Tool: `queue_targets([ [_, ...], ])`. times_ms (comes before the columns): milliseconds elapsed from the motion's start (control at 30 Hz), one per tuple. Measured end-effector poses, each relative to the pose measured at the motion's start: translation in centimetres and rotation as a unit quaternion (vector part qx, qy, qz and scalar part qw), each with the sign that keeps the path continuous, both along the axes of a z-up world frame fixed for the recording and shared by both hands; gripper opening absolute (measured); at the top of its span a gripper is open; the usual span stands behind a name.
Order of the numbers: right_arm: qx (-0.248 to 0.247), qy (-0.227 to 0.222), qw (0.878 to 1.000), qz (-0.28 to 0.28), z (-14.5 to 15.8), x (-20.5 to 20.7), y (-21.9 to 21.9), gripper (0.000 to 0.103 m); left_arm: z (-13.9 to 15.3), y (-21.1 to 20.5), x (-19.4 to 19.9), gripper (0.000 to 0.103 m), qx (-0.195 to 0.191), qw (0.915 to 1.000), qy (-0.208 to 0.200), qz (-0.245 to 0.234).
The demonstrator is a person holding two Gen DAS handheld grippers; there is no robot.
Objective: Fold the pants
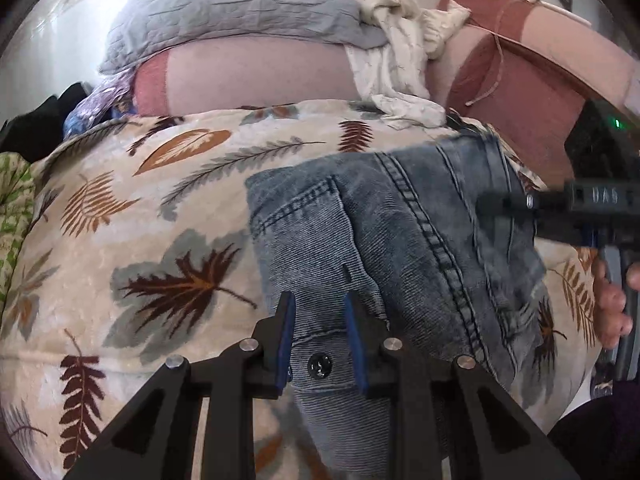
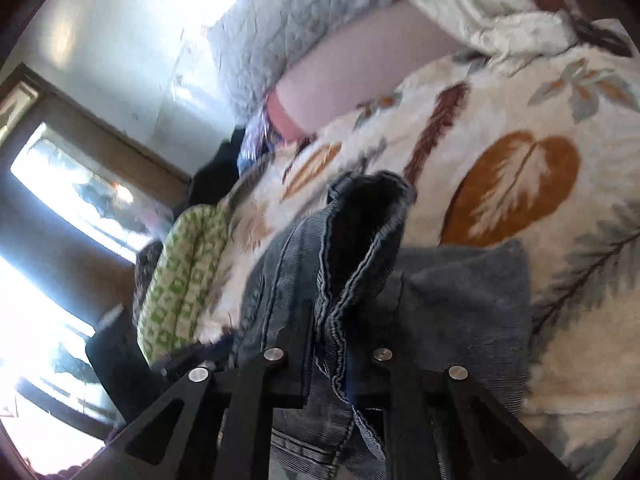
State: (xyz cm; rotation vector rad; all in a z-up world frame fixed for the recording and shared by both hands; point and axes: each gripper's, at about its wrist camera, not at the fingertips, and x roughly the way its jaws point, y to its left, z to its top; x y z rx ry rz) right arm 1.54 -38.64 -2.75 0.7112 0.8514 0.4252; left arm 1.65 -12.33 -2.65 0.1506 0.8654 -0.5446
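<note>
Leaf-print blanket (image 1: 120, 240): jeans (image 1: 400, 240) waistband near, length running away.

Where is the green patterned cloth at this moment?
In the left wrist view, the green patterned cloth lies at the far left edge, beside the leaf-print blanket.

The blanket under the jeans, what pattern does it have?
Cream blanket with brown, orange and grey leaf prints; clearest in the left wrist view.

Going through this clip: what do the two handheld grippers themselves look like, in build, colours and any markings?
Left gripper: black linkage arms with triangular cut-outs, round silver pivot pins, and blue pads lining both fingers. Right gripper: the same black linkages and silver pins; its pads are hidden by denim. Seen from the left wrist view, its black body carries a small green light and embossed lettering too blurred to read.
</note>
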Motion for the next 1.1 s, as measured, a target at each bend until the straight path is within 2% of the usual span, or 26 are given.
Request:
queue_targets([
  [167,0.001,0.003,0.998,-0.060,0.4,-1.1,-4.1,0.013,0.6,-3.9,-1.0,0.025,0.007,0.9991,-0.014,-0.040],
  [233,0.002,0.030,0.996,-0.082,-1.0,-1.1,-6.1,0.013,0.3,-6.2,-1.4,0.027,0.038,0.9977,-0.024,-0.050],
  [333,0.029,0.070,0.995,-0.071,-4.0,-0.2,-6.6,0.013,-0.4,-7.3,-1.0,0.027,0.068,0.9972,-0.019,-0.023],
  [400,0.015,0.092,0.993,-0.070,-5.5,0.5,-6.0,0.016,-0.8,-6.8,-0.5,0.027,0.074,0.9972,-0.011,-0.008],
  [500,0.017,0.105,0.992,-0.075,-6.1,0.6,-6.3,0.020,-1.7,-5.8,0.2,0.031,0.099,0.9951,-0.002,0.004],
  [567,0.002,0.101,0.991,-0.089,-5.2,0.3,-6.6,0.043,-1.9,-5.1,0.4,0.032,0.107,0.9942,0.008,0.010],
  [600,-0.006,0.098,0.990,-0.099,-4.6,-0.1,-6.8,0.050,-1.8,-4.8,0.5,0.032,0.104,0.9944,0.015,0.014],
  [633,-0.018,0.088,0.990,-0.113,-3.8,-0.6,-7.1,0.058,-1.3,-4.1,0.7,0.032,0.084,0.9959,0.025,0.020],
  [733,-0.050,0.025,0.988,-0.142,-0.3,-2.6,-7.8,0.058,0.1,-3.0,0.4,0.032,0.052,0.9980,0.028,0.023],
  [800,-0.048,-0.012,0.992,-0.120,1.5,-3.6,-7.0,0.058,1.0,-2.7,-0.3,0.032,0.031,0.9993,0.017,0.015],
  [867,-0.064,-0.026,0.993,-0.091,2.5,-4.1,-5.2,0.058,1.8,-2.6,-1.0,0.032,0.014,0.9999,0.001,0.009],
  [967,-0.123,-0.021,0.991,-0.045,2.6,-3.9,-1.0,0.058,2.2,-2.9,-1.1,0.035,0.021,0.9991,-0.034,0.013],
  [1067,-0.167,-0.015,0.984,-0.053,2.1,-3.5,1.1,0.058,2.5,-3.4,0.9,0.042,0.022,0.9992,-0.030,0.018],
  [1100,-0.177,-0.016,0.982,-0.061,2.0,-3.3,1.3,0.058,2.7,-3.8,2.0,0.050,0.026,0.9989,-0.031,0.021],
])
